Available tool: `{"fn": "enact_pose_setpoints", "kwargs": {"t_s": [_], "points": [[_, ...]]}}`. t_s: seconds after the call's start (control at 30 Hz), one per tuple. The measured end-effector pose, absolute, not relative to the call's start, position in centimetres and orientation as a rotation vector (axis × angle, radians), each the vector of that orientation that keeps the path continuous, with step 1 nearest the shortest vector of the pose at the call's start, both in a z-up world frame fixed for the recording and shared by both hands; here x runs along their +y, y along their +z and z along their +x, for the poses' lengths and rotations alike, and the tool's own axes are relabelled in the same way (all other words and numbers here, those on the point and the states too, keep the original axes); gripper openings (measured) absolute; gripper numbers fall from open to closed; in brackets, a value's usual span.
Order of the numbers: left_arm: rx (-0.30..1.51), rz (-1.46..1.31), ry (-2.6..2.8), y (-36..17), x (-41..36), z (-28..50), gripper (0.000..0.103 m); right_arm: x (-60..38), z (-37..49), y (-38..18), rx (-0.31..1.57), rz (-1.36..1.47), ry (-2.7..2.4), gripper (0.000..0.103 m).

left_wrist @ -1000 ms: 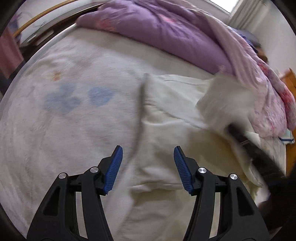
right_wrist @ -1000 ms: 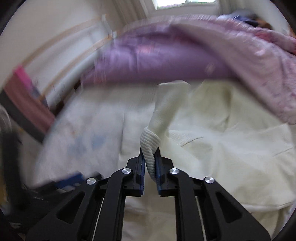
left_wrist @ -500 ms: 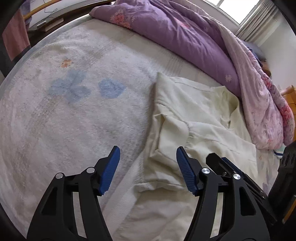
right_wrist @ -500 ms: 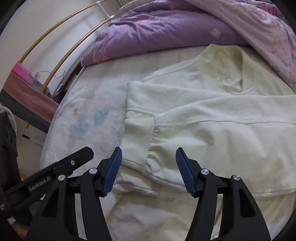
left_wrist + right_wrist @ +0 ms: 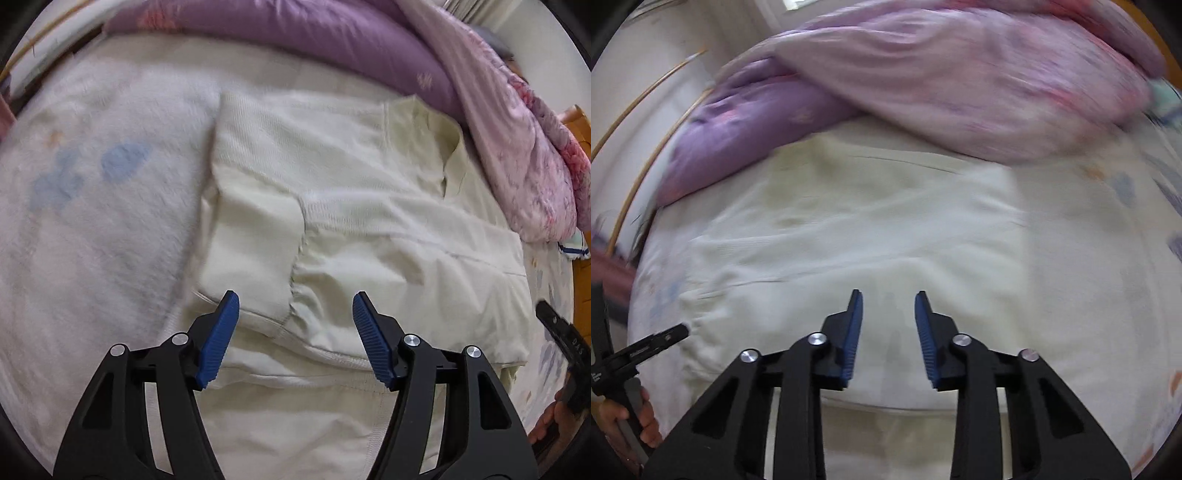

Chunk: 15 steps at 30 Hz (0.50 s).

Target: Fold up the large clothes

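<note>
Grippers apart above the cream sweater

Fingers come first in both of our views. Our left gripper (image 5: 295, 314) has its 2 blue-padded fingers (image 5: 218, 339) spread wide with nothing between them, and it hangs over the near part of the cream sweater (image 5: 369, 229), right above the folded-in sleeve cuff (image 5: 251, 258). Our right gripper (image 5: 888, 317) also stands parted, though narrower, and it grips nothing; beneath it we see only the sweater's plain cloth (image 5: 868, 221).

From the left wrist view, the sweater lies flat on the white fleecy blanket (image 5: 103, 221), with 1 sleeve laid across its body and the collar (image 5: 421, 144) on its far side. Blue flower prints (image 5: 123, 164) sit on the blanket to the left of the sweater. Beyond the sweater, touching its far edge, a purple and pink quilt (image 5: 332, 40) is heaped. The right wrist view is blurred, yet the same quilt (image 5: 942, 81) shows behind the sweater there.
</note>
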<state>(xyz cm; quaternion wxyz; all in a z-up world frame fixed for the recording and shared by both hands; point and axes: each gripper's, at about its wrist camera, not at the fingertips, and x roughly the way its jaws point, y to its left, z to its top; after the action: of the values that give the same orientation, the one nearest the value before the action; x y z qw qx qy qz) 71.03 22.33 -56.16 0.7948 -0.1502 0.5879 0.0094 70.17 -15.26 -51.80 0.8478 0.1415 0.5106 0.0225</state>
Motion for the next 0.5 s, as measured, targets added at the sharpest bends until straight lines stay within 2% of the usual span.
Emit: {"fn": "enact_pose_setpoints", "kwargs": {"t_s": [0.07,0.23,0.5], "points": [[1.322,-0.318,0.05,-58.3,22.3,71.4,0.065,-17.4,69.9,-53.3,1.125,0.314,0.009,0.021],[1.356,-0.247,0.073,-59.7,21.2,71.7,0.064,-20.3,69.4,-59.8,1.304,0.36,-0.007,0.0],[1.375,-0.221,0.09,-60.0,20.2,71.6,0.067,-20.4,69.2,-59.8,1.296,0.384,-0.018,0.0]]}}
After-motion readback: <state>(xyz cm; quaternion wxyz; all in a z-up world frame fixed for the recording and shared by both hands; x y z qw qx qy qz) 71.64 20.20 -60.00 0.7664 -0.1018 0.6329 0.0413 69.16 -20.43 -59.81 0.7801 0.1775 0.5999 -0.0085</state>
